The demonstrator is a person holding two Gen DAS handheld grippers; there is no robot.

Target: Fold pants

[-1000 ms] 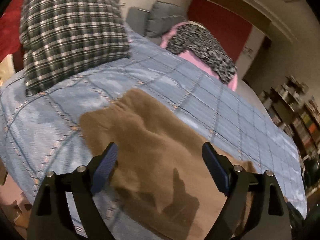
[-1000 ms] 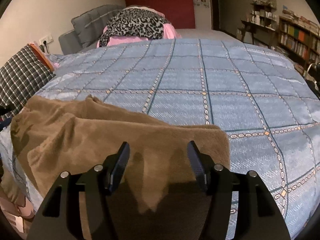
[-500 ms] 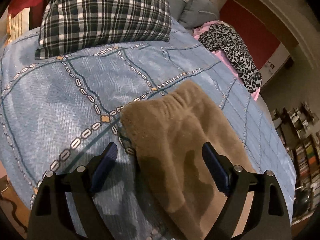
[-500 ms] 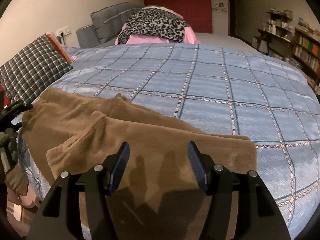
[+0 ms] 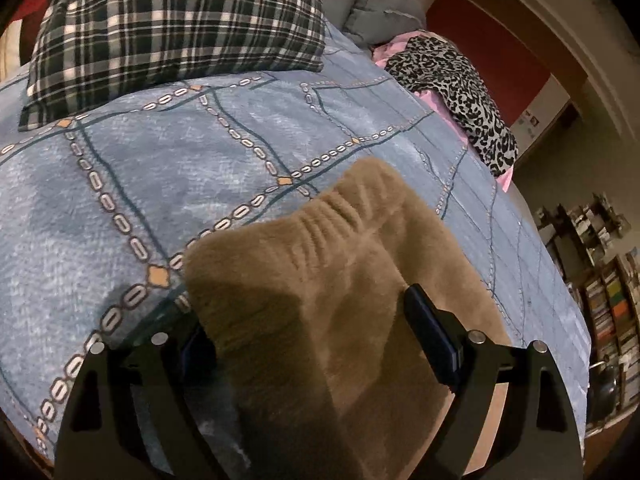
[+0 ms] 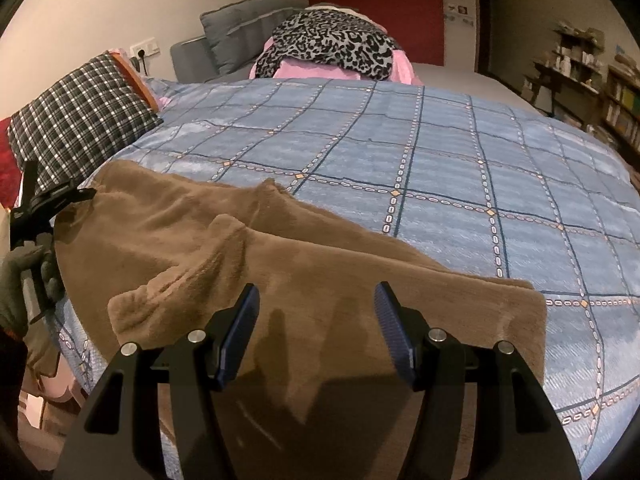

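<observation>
Brown fleece pants (image 6: pixel 248 264) lie along the near edge of a bed with a blue checked cover (image 6: pixel 440 160). In the left wrist view the ribbed waistband end (image 5: pixel 336 216) lies between the jaws of my left gripper (image 5: pixel 316 340), which is open; its left finger is under the corner of the cloth and its right finger on top. My right gripper (image 6: pixel 316 328) is open and hovers just above the leg end of the pants (image 6: pixel 480 312), holding nothing. The left gripper also shows in the right wrist view (image 6: pixel 44 204), at the waistband corner.
A plaid pillow (image 5: pixel 172 28) lies beyond the waistband. Leopard-print and pink bedding (image 6: pixel 332 48) and grey cushions (image 6: pixel 240 36) lie at the far side. Bookshelves (image 6: pixel 600 92) stand on the right. The bed's edge is right under both grippers.
My left gripper has moved in low onto the waistband corner, with the cloth now between its jaws. My right gripper has shifted a little closer over the leg end, still open.
</observation>
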